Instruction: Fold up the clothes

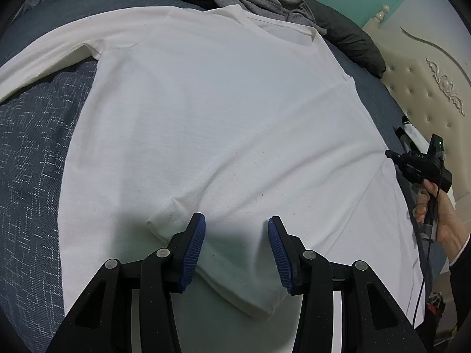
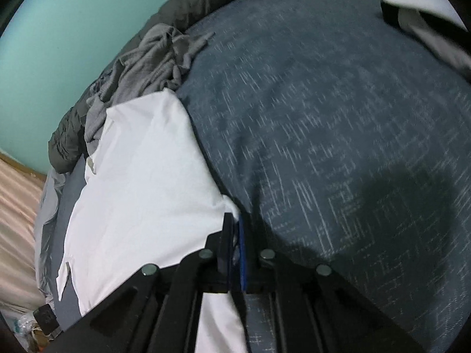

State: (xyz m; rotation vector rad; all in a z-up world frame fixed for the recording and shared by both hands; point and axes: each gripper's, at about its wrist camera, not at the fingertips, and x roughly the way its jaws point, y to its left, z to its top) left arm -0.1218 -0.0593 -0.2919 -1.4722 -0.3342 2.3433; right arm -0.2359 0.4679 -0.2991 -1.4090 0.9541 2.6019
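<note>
On the bed (image 2: 338, 117): right hand-held gripper (image 2: 235, 229) pinching shirt (image 2: 141, 176)

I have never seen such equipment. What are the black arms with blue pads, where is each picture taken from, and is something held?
They are hand-held grippers; a person holds one in each hand, each with a camera looking along its fingers. The left camera shows the left gripper, open over a white shirt spread on a blue bed cover. At the side, a hand holds the other tool. The right camera shows the right gripper shut on the shirt's edge. Grey clothes lie beyond.
</note>
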